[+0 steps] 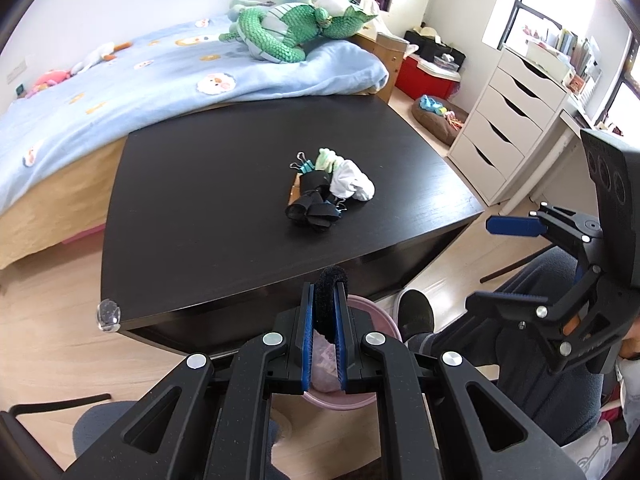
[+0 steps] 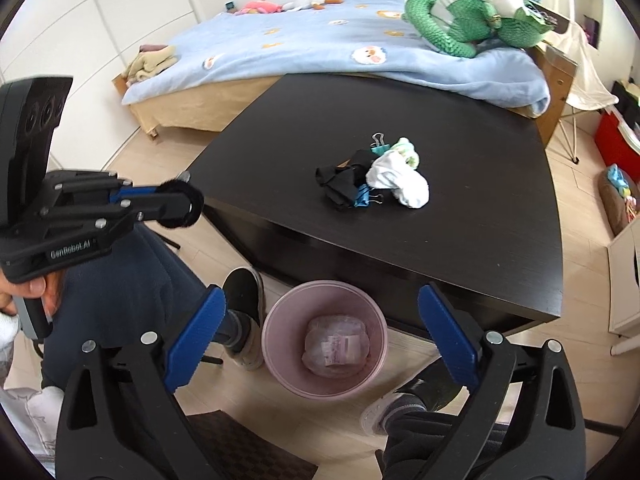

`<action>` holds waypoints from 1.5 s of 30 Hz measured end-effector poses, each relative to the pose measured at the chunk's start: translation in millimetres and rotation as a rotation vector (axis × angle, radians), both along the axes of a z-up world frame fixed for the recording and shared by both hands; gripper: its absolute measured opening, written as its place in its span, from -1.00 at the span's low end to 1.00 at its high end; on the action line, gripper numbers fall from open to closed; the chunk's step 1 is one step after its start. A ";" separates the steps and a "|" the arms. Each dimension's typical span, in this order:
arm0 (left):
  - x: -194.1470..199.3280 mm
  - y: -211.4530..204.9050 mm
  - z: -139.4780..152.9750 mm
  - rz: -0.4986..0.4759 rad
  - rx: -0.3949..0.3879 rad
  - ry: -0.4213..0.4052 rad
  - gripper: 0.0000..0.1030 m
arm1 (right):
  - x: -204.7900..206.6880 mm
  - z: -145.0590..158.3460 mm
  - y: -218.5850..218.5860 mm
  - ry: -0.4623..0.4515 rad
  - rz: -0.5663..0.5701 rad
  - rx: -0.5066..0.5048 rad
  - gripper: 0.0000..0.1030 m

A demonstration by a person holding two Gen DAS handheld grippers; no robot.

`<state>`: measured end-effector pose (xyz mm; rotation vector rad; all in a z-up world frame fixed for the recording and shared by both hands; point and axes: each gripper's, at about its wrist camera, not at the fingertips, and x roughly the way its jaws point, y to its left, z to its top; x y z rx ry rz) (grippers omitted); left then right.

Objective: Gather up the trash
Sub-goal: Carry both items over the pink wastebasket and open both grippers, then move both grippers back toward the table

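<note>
Two large furnishings fill the views: a bed under a soft pale-blue quilt [image 1: 132, 92] with appliquéd patches, and a dark, wood-grained rectangular table [image 1: 224, 240] with a matte top, set just beside it. On the floor by the table's near edge stands a round pink plastic bin [image 2: 280, 340], smooth-walled and open-topped, in which a crumpled translucent plastic bag [image 2: 335, 346] is seen. Near the middle of the table a small heap is gathered: a white bunched cloth [image 2: 400, 184], a black fabric strap folded in loops [image 2: 340, 184], a pale-green knitted piece [image 2: 406, 152], and teal metal binder clips [image 2: 378, 146], all touching one another.

A small black fuzzy piece [image 1: 330, 300], fibrous and oblong, is gripped by the left gripper [image 1: 324, 320]. Its long axis is seen to run along the fingers, with the rounded end pointing forward beyond the tips, toward the table edge; it is pressed between the blue ribbed pads [image 1: 307, 328], directly above the bin. In the right wrist view the same piece appears at the tip of the closed jaws, held over the floor to the left of the bin.

The right gripper [image 2: 322, 334] is spread wide with nothing between its blue pads [image 2: 448, 336], the bin being framed between them.
</note>
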<state>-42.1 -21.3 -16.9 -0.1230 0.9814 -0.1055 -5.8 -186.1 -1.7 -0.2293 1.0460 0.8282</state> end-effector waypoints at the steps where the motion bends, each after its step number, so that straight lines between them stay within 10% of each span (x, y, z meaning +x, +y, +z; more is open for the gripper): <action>1: -0.1 -1.4 0.1 -0.005 -0.001 0.000 -0.82 | 0.5 0.9 -1.8 0.000 -0.008 0.003 0.89; 27: 12.0 -44.6 -10.1 -0.142 0.000 0.045 -0.72 | 12.2 10.6 -52.7 0.006 -0.159 0.030 0.90; 35: 12.4 -38.9 -17.4 -0.105 -0.006 0.062 0.63 | 12.1 12.4 -51.7 0.000 -0.158 0.036 0.91; 45: 10.9 -26.9 -15.0 -0.052 0.029 0.021 0.85 | 11.0 11.6 -44.8 -0.002 -0.144 0.035 0.94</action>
